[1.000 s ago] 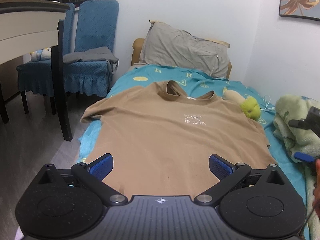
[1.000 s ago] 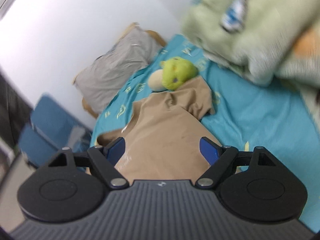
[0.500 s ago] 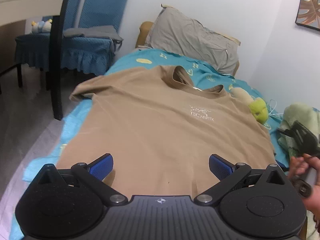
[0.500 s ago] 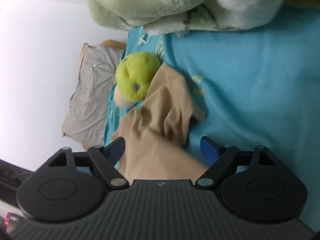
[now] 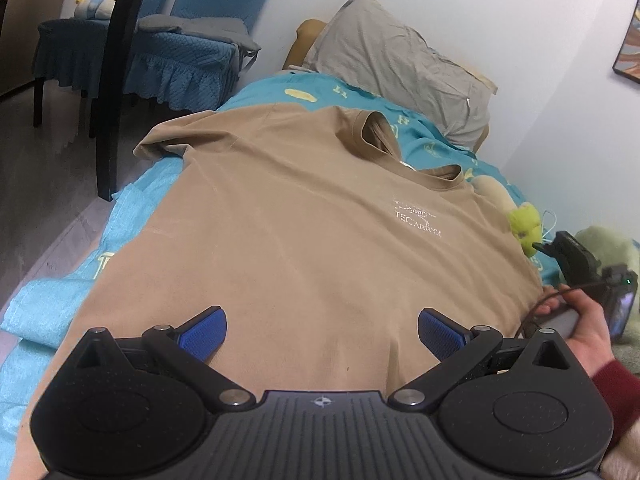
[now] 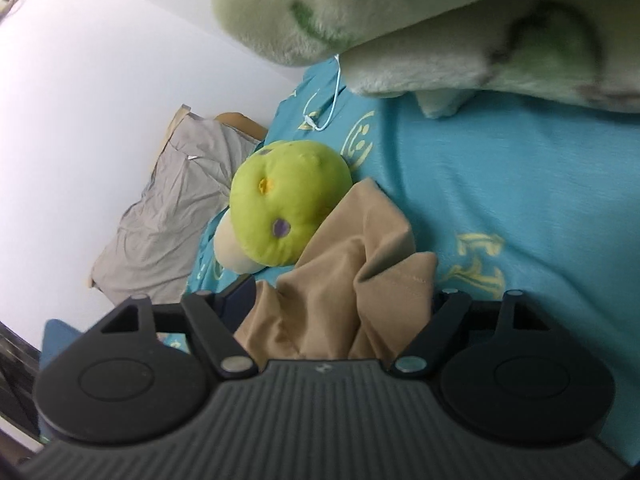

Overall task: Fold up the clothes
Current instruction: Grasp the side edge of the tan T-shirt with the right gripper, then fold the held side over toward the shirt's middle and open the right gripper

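Folding begins at the sleeve (image 6: pixel 352 264): right gripper (image 6: pixel 340 308) fingers clamped on it at the shirt's (image 5: pixel 304 240) three o'clock; left gripper (image 5: pixel 322 326) fingers apart, should pinch the hem.

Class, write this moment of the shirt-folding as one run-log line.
stage: first fold starting | left tool: open, over shirt hem | right tool: at bunched sleeve, grip unclear | beside sleeve: green plush toy

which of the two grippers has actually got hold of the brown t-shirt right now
The right gripper: the tan T-shirt sleeve is bunched between its fingers. The left gripper is open above the hem, holding nothing.
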Action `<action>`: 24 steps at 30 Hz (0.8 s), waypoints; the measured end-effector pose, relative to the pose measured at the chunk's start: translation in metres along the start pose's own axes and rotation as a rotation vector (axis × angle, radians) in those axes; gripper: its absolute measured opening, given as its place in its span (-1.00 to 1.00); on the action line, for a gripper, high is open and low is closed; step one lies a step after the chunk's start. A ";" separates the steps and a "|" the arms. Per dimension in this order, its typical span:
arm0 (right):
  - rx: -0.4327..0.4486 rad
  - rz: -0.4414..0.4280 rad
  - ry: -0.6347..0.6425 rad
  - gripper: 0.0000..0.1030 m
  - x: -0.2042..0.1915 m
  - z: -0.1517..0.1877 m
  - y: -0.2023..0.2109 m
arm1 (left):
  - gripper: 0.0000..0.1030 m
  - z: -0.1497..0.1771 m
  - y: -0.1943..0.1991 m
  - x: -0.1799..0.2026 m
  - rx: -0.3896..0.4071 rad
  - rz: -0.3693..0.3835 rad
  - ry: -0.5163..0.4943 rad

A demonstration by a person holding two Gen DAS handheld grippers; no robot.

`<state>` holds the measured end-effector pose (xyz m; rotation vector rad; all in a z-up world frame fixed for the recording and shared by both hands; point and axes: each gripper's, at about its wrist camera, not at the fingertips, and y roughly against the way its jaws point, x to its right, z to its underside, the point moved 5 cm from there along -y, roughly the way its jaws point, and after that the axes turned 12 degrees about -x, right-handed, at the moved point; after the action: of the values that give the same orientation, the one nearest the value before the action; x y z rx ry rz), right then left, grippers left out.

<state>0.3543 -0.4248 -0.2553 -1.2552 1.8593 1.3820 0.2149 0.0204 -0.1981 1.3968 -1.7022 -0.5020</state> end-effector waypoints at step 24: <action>0.217 0.371 0.833 -0.76 -0.150 0.008 0.032 | 1.00 -0.031 0.035 -0.027 0.131 -0.120 0.056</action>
<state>0.3924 -0.3593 -0.1221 -1.5618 2.8262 0.8067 0.2198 0.0627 -0.1641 1.5998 -1.6381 -0.4196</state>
